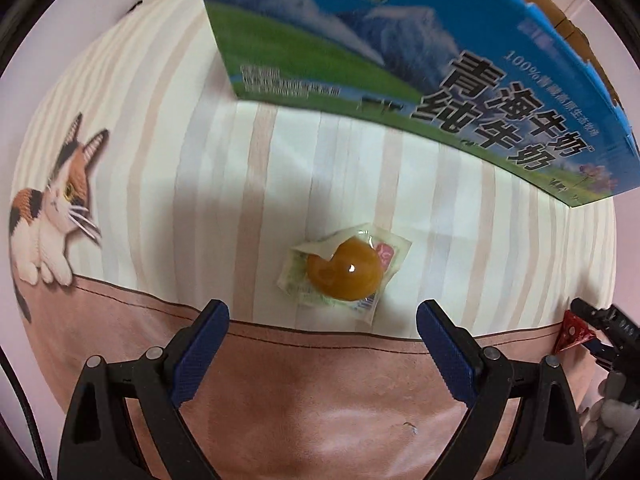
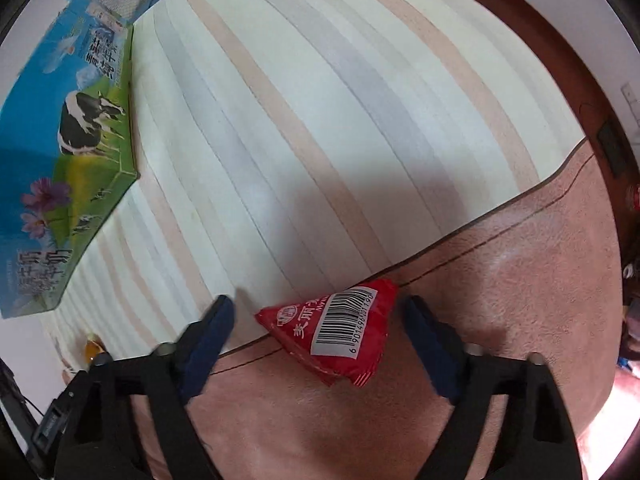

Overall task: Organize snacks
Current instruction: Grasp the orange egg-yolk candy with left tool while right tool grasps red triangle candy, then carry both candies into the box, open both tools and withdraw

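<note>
Milk box (image 1: 400, 60): stands on the bed sheet (image 1: 200, 160), at its far side.

Wrapped jelly cup (image 1: 344, 268): lies on the sheet in front of the milk box, apart from it, near the seam of the sheet's border.

Left hand-held gripper (image 1: 322, 320): sits further out from the milk box than the cup, fingers spread, tips just short of the cup on either side.

Triangular snack packet (image 2: 336, 332): lies in front of the milk box and well off to its right, across the border seam, between the spread fingers of the right hand-held gripper (image 2: 320, 320).

Cat print (image 1: 52, 208): on the sheet, left of the milk box and nearer.
</note>
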{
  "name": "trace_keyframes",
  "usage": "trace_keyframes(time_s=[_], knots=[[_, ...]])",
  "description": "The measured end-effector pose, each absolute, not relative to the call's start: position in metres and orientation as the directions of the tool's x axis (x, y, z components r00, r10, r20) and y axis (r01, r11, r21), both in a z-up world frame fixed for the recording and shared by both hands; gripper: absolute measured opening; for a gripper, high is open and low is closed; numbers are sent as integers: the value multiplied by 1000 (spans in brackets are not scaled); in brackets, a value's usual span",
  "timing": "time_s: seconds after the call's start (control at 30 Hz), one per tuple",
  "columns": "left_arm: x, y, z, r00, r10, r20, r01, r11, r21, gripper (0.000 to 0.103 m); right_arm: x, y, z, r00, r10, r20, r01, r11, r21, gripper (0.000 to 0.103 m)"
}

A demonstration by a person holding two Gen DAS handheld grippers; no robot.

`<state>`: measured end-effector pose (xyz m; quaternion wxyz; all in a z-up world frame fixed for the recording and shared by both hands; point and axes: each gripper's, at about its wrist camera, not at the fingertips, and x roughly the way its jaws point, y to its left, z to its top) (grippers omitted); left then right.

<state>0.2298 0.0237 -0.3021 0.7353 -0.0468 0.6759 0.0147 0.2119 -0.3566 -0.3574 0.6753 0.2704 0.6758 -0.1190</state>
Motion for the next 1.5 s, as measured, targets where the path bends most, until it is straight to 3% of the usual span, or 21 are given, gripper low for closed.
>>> trace_keyframes(time_s=[0.07,0.3,0.37,0.57,0.67,0.73,0.8,1.1,1.23,1.5], knots=[[230,27,-308,59,-63,-996,-104,992,-68,96,209,-349,-356,71,186,-980,481,855,197,65],[233,39,-316,32,-148,-988,-152,977,-151,96,197,-299,-358,63,166,-984,328,928,177,62],[237,41,-318,24,-157,-987,-159,974,-159,96,195,-282,-359,59,187,-981,289,937,196,53],[257,44,-338,-3,-206,-978,-163,966,-203,96,191,-256,-364,28,206,-978,248,946,206,54],[262,51,-338,40,-218,-975,-181,958,-222,87,191,-252,-360,20,243,-970,276,931,239,59],[265,56,-339,54,-214,-975,-189,957,-220,70,189,-256,-359,12,264,-964,298,920,256,63],[265,64,-343,53,-196,-979,-184,962,-202,61,185,-260,-358,7,274,-962,314,912,262,63],[235,54,-337,47,-188,-981,-103,976,-192,52,188,-268,-375,-12,300,-954,320,905,281,69],[217,47,-336,21,-195,-981,-92,976,-196,51,195,-254,-375,7,237,-972,245,942,231,50],[199,40,-319,23,-239,-971,-88,967,-240,50,200,-220,-364,25,291,-956,159,943,291,43]])
